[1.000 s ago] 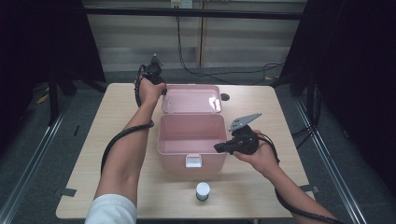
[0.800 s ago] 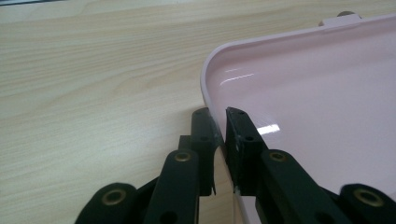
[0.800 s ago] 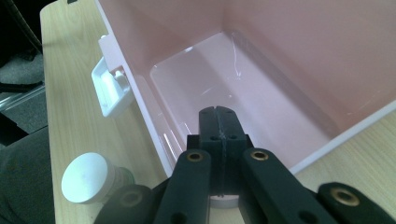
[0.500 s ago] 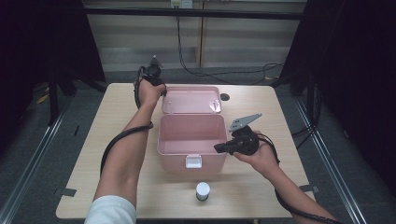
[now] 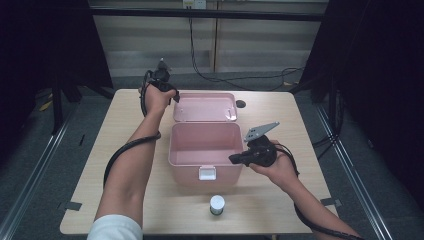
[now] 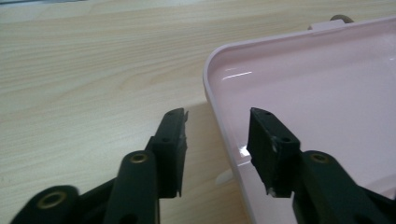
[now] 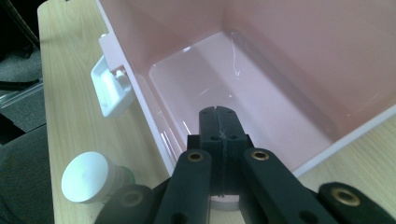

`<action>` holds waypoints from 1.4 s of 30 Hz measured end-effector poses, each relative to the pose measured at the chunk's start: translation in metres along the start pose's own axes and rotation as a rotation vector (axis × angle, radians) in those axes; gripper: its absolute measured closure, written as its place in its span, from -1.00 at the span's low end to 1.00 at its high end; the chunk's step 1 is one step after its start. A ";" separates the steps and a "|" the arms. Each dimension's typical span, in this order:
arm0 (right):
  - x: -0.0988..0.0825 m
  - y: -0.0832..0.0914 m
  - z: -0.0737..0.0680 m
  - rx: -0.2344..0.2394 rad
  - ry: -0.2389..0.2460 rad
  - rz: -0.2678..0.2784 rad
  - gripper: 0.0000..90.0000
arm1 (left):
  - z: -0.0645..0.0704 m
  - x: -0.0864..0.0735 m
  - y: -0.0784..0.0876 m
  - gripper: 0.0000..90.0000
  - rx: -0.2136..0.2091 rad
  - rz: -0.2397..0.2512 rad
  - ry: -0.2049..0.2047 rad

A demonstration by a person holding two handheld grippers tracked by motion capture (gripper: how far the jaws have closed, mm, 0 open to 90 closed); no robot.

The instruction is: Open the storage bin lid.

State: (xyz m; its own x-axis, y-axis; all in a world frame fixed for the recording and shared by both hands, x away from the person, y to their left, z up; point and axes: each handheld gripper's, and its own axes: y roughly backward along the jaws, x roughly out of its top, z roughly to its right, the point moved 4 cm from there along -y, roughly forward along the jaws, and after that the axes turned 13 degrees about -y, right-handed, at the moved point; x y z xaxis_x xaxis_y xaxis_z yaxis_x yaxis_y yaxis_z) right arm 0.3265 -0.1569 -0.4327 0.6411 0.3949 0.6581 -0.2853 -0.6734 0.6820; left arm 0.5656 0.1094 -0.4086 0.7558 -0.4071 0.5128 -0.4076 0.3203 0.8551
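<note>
A pink box point(image 5: 182, 165) stands open mid-table, its lid point(image 5: 205, 106) laid back flat behind it. My left gripper point(image 5: 174, 98) is at the lid's far left corner. Its jaws have just been opening and now stand open astride the lid's rim point(image 6: 212, 98), with neither pad pressing on it. My right gripper point(image 5: 233, 159) is shut at the box's right wall, its tips point(image 7: 219, 112) over the empty pink inside point(image 7: 261, 70). A small white-capped jar point(image 5: 216, 204) stands in front of the box; the same jar point(image 7: 91, 177) appears beside the right gripper.
The box's white latch point(image 5: 207, 173) hangs on its front wall, the same latch point(image 7: 112, 91) at the left. A dark round spot point(image 5: 241, 104) lies on the wooden table point(image 5: 125, 120) right of the lid. Cables trail from both grippers over the table edges.
</note>
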 end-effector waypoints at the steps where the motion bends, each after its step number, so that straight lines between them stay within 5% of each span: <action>1: 0.000 0.000 0.000 -0.002 0.003 0.001 1.00 | 0.000 0.000 0.002 0.19 0.002 0.003 -0.003; 11: 0.000 0.001 0.001 -0.025 -0.003 0.015 0.98 | 0.001 -0.008 0.018 -0.05 -0.012 0.009 -0.008; 23: 0.002 0.006 0.001 -0.062 -0.023 0.043 0.74 | -0.004 -0.028 0.036 -0.13 -0.009 0.025 -0.022; 42: 0.008 0.038 0.005 -0.157 -0.046 0.106 0.62 | -0.011 -0.074 0.061 -0.17 -0.020 0.056 -0.039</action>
State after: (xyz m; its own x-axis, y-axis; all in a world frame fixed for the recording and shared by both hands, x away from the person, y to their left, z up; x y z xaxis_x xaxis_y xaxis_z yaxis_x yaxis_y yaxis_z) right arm 0.3242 -0.1827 -0.4030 0.6328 0.2955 0.7157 -0.4580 -0.6024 0.6537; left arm 0.4906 0.1682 -0.3949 0.7112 -0.4212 0.5628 -0.4383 0.3603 0.8235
